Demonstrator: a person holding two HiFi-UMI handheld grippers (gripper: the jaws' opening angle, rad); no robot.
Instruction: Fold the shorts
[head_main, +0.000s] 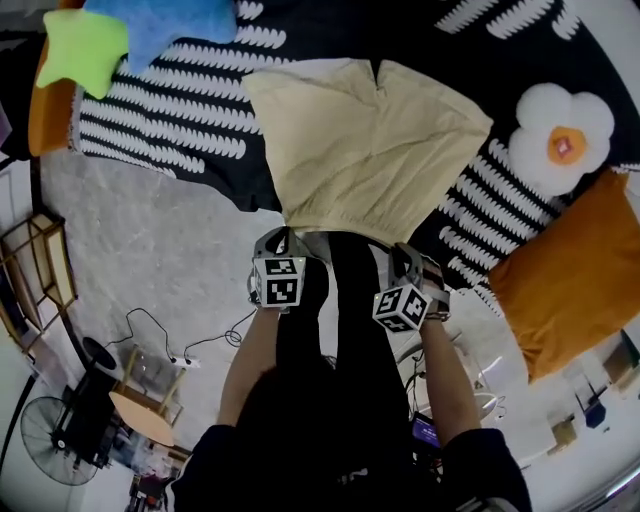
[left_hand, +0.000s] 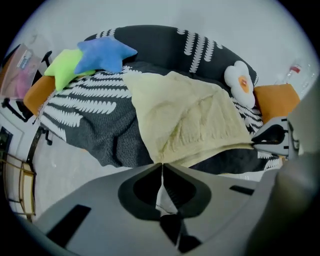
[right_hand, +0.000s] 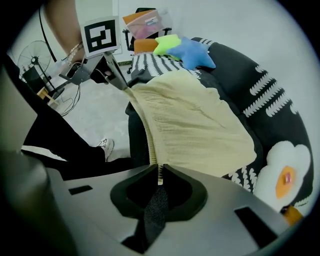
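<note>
Pale yellow shorts (head_main: 370, 150) lie spread on a black blanket with white leaf print (head_main: 180, 130), legs pointing away from me. The waistband is the near edge. My left gripper (head_main: 283, 232) is shut on its left corner; in the left gripper view the yellow cloth (left_hand: 190, 120) runs straight into the closed jaws of the left gripper (left_hand: 161, 164). My right gripper (head_main: 405, 250) is shut on the right corner, and the ribbed waistband (right_hand: 145, 127) enters the right gripper (right_hand: 160, 166). The waistband hangs stretched between both grippers, slightly lifted off the blanket's near edge.
A blue star cushion (head_main: 170, 25) and a green one (head_main: 85, 50) lie at the far left. A white flower cushion (head_main: 560, 135) and an orange cushion (head_main: 580, 270) are at the right. The person's black trouser legs (head_main: 340, 300) stand below the grippers; a fan (head_main: 60, 440) and cables are on the floor.
</note>
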